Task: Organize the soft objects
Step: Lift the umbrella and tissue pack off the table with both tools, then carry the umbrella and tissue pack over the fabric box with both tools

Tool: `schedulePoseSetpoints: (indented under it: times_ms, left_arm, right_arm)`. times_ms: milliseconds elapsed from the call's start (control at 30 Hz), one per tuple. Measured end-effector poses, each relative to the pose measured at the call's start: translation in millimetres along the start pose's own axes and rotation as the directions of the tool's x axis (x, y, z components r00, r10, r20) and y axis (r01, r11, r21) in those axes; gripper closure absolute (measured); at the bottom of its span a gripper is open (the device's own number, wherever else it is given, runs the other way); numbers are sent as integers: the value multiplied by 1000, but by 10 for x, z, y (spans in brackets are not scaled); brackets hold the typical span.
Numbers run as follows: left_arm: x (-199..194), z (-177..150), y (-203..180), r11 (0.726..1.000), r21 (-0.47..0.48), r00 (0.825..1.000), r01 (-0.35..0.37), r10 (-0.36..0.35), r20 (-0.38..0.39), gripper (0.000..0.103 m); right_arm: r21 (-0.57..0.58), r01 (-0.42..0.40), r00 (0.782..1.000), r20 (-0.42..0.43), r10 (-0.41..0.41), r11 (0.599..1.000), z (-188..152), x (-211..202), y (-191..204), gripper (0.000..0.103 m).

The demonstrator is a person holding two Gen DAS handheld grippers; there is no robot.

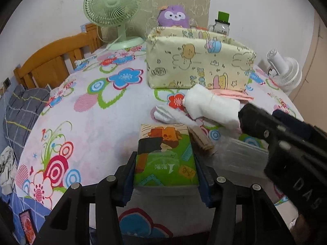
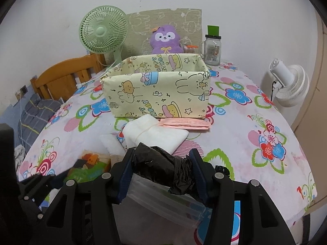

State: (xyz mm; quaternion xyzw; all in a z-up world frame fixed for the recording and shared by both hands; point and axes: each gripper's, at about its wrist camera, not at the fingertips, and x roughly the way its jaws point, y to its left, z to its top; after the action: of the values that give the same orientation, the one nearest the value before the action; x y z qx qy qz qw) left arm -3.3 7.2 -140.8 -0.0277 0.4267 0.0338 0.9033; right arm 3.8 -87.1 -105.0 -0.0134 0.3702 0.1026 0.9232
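A table point(image 2: 235, 134) with a flowered cloth carries everything – a yellow fabric box point(image 2: 157, 89) stands near its middle. Just before the box lie a white folded cloth point(image 2: 155, 134) and a pink packet point(image 2: 184, 124). At the far edge stand a green fan point(image 2: 103, 33) and a glass jar point(image 2: 212, 50).

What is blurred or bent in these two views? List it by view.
Left wrist view: the right claw is smeared by motion blur, the tissue pack is sharp, and the bed frame bows from fisheye distortion. Right wrist view: the left claw is blurred at the edge, and the fabric box is crisp under flat, even light.
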Motion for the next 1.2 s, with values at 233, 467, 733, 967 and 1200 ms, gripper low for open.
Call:
schedulePoseSetpoints:
  times_ms: [233, 467, 733, 967, 1200]
  left_arm:
    - [-81, 106, 14, 1000, 2, 1000, 4, -4, 29, 50]
    - [-177, 260, -3, 1000, 10, 998, 5, -6, 57, 50]
    - [-255, 429, -74, 1000, 21, 996, 16, -17, 83, 50]
    - [-323, 581, -150, 999, 36, 993, 20, -24, 111, 50]
    - [-409, 723, -184, 999, 38, 989, 25, -30, 145, 50]
  right_arm:
    - [-5, -5, 1000, 2, 5, 1000, 46, -12, 32, 46]
    - [2, -6, 1000, 20, 6, 1000, 181, -57, 16, 46]
    - [4, -5, 999, 42, 5, 1000, 348, -125, -19, 46]
    - [1, -9, 997, 70, 9, 1000, 506, -209, -40, 46]
    - [-3, -13, 995, 99, 13, 1000, 653, -300, -53, 46]
